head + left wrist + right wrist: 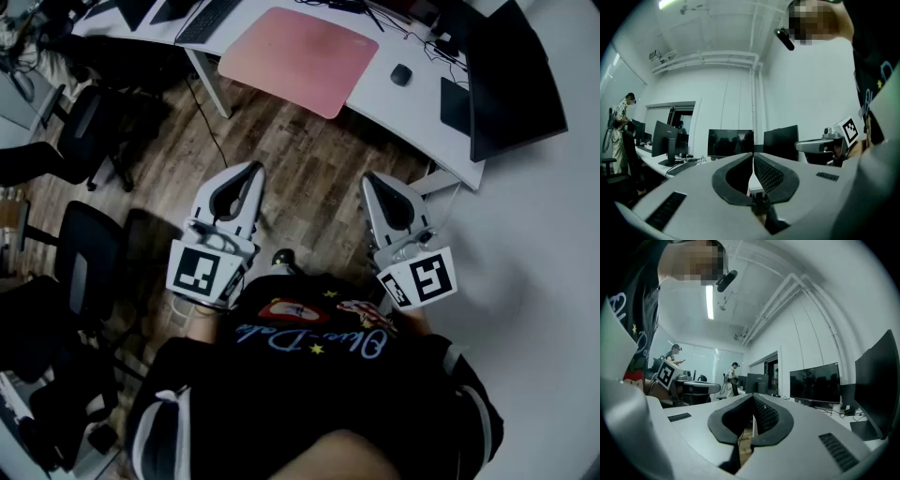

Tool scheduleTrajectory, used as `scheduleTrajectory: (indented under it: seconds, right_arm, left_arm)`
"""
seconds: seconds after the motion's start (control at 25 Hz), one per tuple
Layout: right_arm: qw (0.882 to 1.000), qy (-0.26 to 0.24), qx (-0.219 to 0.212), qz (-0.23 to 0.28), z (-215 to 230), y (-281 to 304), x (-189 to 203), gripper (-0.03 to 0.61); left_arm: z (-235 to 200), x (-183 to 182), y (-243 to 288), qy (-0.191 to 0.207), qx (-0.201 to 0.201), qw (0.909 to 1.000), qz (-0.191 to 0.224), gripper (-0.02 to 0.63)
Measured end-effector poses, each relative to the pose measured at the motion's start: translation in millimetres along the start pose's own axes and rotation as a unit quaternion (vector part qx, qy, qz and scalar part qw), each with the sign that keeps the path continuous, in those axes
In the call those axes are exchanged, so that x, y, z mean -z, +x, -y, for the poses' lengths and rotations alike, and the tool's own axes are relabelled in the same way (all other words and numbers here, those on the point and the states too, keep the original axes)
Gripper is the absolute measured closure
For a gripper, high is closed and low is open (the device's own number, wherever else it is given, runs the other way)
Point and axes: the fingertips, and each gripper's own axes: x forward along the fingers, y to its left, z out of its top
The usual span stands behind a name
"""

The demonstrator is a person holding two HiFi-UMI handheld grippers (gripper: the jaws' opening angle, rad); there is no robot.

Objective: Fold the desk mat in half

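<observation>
The pink desk mat [298, 58] lies flat and unfolded on the white desk [412, 103], at the top of the head view, overhanging the near edge a little. My left gripper [253, 169] and right gripper [369, 178] are held level over the wooden floor, well short of the desk, both shut with nothing between the jaws. In the left gripper view the shut left gripper [753, 154] faces monitors on the desk. The right gripper view shows the shut right gripper [753, 398] with the desk beyond.
A black mouse [401, 74] and a dark laptop [511, 80] sit on the desk right of the mat. A keyboard [208, 21] lies at the left. Black office chairs [89, 136] stand on the floor to the left. People stand far off [733, 377].
</observation>
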Motion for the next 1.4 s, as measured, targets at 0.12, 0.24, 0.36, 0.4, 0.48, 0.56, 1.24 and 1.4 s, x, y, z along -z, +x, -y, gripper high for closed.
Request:
scheduleTrajectory:
  seconds: [0.12, 0.24, 0.36, 0.4, 0.48, 0.56, 1.24, 1.4]
  right_arm:
    - [1.0, -0.003, 0.0, 0.0, 0, 3, 0, 0.578]
    - [1.0, -0.003, 0.001, -0.001, 1, 5, 2, 0.578]
    - [1.0, -0.002, 0.004, -0.003, 2, 8, 3, 0.578]
    - [1.0, -0.001, 0.004, -0.005, 2, 9, 4, 0.578]
    - [1.0, 0.003, 0.005, -0.007, 1, 12, 6, 0.578]
    - [1.0, 0.007, 0.005, -0.009, -1, 16, 7, 0.578]
    - [0.998, -0.025, 0.037, -0.045, -24, 59, 19, 0.57]
    - [0.997, -0.031, 0.042, -0.053, -31, 70, 20, 0.525]
  left_arm:
    - [-2, 0, 1, 0.006, 0.001, 1.0, 0.002, 0.604]
    - [-5, 0, 2, 0.006, 0.001, 1.0, 0.004, 0.605]
    - [-8, 2, 3, 0.005, 0.003, 1.0, 0.003, 0.604]
    - [-9, 2, 3, 0.004, 0.003, 1.0, 0.002, 0.604]
    - [-14, 3, 3, 0.002, 0.003, 1.0, 0.002, 0.604]
    - [-19, 5, 2, 0.001, 0.001, 1.0, 0.002, 0.604]
    - [-78, 13, -14, -0.004, -0.004, 1.0, -0.003, 0.579]
    - [-95, 17, -19, -0.006, -0.008, 0.9999, -0.005, 0.523]
